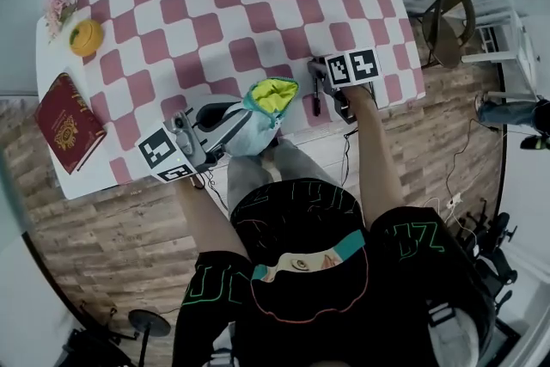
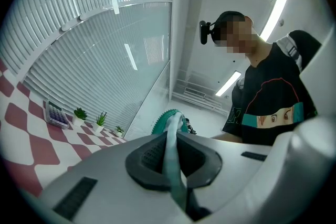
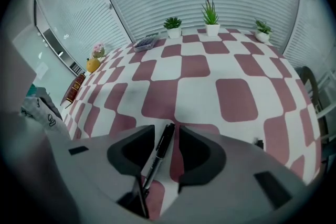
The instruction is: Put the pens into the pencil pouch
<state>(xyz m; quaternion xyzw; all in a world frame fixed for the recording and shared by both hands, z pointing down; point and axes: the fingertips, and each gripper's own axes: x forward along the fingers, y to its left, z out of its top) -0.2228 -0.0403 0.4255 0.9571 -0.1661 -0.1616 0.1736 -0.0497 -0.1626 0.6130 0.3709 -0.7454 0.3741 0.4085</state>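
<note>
At the near edge of the checked worktop [image 1: 215, 21], a black pen [image 3: 159, 152] lies between the jaws of the right claw [image 3: 164, 131], which stand apart with tablecloth showing on the pen's right side; nothing is gripped. Only the right gripper view shows this pen clearly, since from the head view the claw's body largely covers it. Just left of it, the pencil pouch [image 1: 262, 112] hangs off the worktop's near edge, its yellow-lined mouth gaping upward in the head view. The left claw [image 2: 169, 136] is clamped tight on a fold of the pouch's pale teal fabric, seen close in the left gripper view. Farther out, a red book [image 1: 67, 122] lies at the left edge and three small potted plants [image 3: 210, 18] line the far side.
</note>
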